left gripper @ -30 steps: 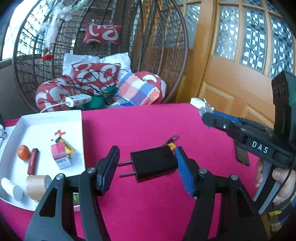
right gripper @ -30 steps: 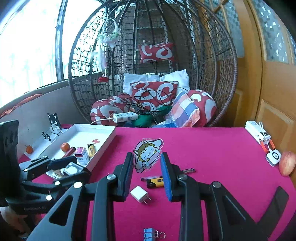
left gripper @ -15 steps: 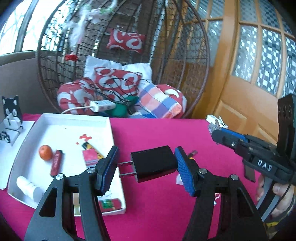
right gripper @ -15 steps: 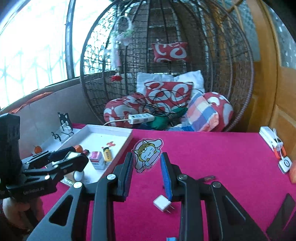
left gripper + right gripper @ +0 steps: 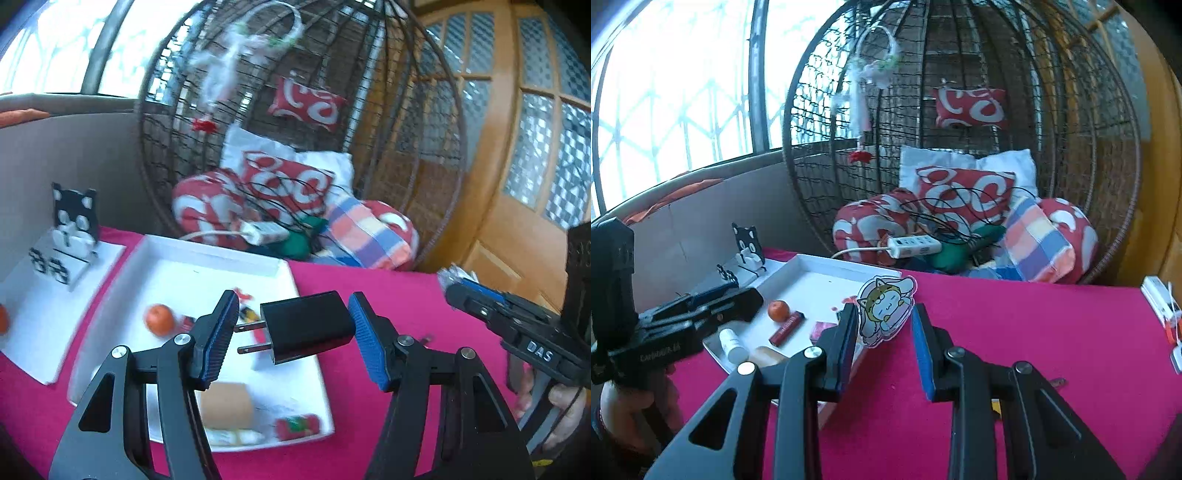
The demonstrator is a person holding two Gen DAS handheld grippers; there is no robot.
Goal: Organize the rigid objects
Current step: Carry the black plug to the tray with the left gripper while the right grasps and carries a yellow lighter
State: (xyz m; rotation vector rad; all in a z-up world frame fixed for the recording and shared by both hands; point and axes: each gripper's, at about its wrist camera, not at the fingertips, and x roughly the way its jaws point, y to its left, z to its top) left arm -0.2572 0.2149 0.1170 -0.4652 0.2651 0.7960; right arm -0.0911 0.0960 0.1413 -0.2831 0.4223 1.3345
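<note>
My left gripper [image 5: 291, 336] is shut on a black charger plug [image 5: 306, 326], its prongs pointing left, and holds it in the air above the white tray [image 5: 221, 254]. The tray holds an orange ball [image 5: 159, 319], a tape roll [image 5: 227, 404], a red tube [image 5: 297, 426] and other small items. My right gripper [image 5: 884, 341] is shut on a flat cartoon cat sticker [image 5: 884, 310] and holds it above the tray's right edge [image 5: 849, 267]. The right gripper also shows at the right of the left wrist view [image 5: 517, 325].
A pink cloth [image 5: 1034, 332] covers the table. A black cat phone stand [image 5: 72, 221] sits on a white board left of the tray. A wicker egg chair with cushions and a power strip [image 5: 914, 247] stands behind. White devices [image 5: 1160, 299] lie at the right edge.
Both grippers have moved left, toward the tray, each carrying its object. The left gripper with the black plug is now over the tray; the loose white plug has left the right view.
</note>
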